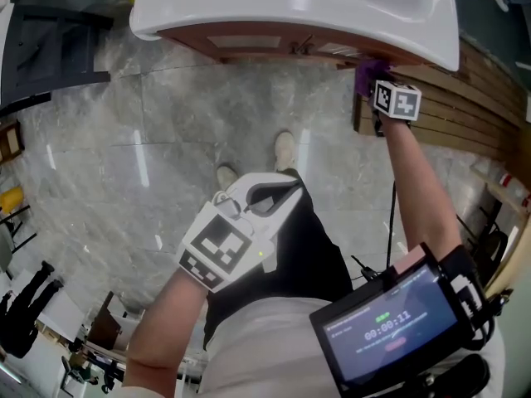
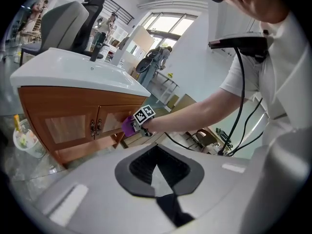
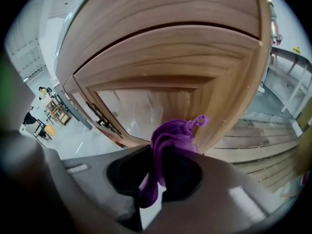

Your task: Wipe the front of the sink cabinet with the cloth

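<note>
Purple cloth (image 3: 171, 139), soft, light and floppy, bunched and pinched in the right gripper (image 3: 155, 173), seemingly touching the sink cabinet (image 3: 195, 57) door; best held by its gathered middle; left gripper (image 2: 158, 177) pressed together, empty, well back from the cabinet.

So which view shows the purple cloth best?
The right gripper view: the purple cloth sits centre, pinched in the right gripper at the cabinet door. Head view shows a small patch; left gripper view, a distant speck.
</note>
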